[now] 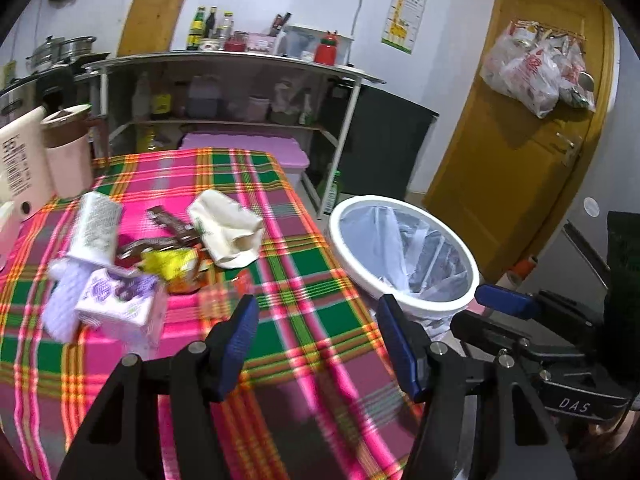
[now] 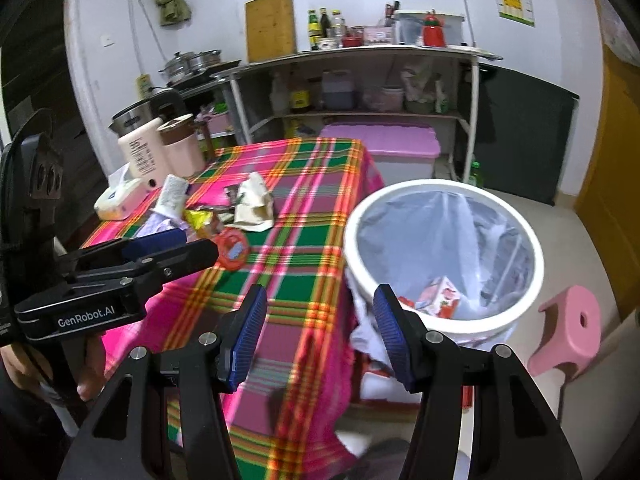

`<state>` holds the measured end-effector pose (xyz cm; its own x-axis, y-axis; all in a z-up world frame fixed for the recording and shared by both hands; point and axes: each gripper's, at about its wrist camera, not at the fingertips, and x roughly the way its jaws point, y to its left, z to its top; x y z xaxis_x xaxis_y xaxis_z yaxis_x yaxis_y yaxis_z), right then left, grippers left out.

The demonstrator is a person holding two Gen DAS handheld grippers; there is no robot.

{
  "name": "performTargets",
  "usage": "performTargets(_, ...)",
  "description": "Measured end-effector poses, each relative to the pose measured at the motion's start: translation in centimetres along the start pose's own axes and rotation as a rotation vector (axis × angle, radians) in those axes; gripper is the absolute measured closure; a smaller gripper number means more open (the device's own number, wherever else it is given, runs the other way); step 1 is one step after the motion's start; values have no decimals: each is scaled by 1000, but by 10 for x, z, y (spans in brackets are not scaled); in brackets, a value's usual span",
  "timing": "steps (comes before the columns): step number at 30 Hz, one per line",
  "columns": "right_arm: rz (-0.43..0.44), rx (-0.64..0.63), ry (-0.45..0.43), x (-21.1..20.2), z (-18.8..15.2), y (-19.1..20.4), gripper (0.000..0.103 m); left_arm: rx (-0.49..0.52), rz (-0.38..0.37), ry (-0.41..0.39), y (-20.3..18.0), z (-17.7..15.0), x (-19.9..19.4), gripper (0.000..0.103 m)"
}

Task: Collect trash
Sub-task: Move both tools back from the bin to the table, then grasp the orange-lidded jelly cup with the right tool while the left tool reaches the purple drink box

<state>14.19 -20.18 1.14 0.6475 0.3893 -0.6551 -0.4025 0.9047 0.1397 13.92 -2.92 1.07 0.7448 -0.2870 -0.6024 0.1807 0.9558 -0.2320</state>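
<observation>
Both the left claw point(image 1: 316, 344) and right claw point(image 2: 320, 336) are held apart, empty. Trash point(image 1: 160, 256) is heaped mid-tabletop point(image 1: 304, 280); the purple carton point(image 1: 120, 312), seemingly light and crushable, is best pinched across its sides.

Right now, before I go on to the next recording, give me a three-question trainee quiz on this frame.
1. True or false: the left gripper holds a piece of trash.
2. Where does the white bin stand? A) on the tablecloth B) on the floor beside the table C) on the shelf
3. Fill in: in the right wrist view, a carton with red print lies inside the ____.

Key: 1. False; its jaws stand open and empty, like the right gripper. 2. B. 3. Bin; the rest of the trash pile lies on the plaid tablecloth.
</observation>
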Motion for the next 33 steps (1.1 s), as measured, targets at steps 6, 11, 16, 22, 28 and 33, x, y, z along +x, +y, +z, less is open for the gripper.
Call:
performTargets(6,27,-23,8,3,-1,16,47,-17,36,-8,10,-8,-11,39)
performTargets(11,36,-34,18,4,-2,23,47,-32,55,-12,17,-14,-14,39)
performTargets(16,44,-38,28,7,-4,24,47,-45,73,-12,22,-19,-17,39)
performTargets(22,59,-44,48,16,-4,26,47,-64,96,-9,32,-25,-19,39)
performTargets(28,86,-49,67,28,-6,31,47,-77,129,-1,44,-32,-20,39)
performTargets(33,115,-55,78,39,-6,36,47,-95,162,4,58,-35,-21,40)
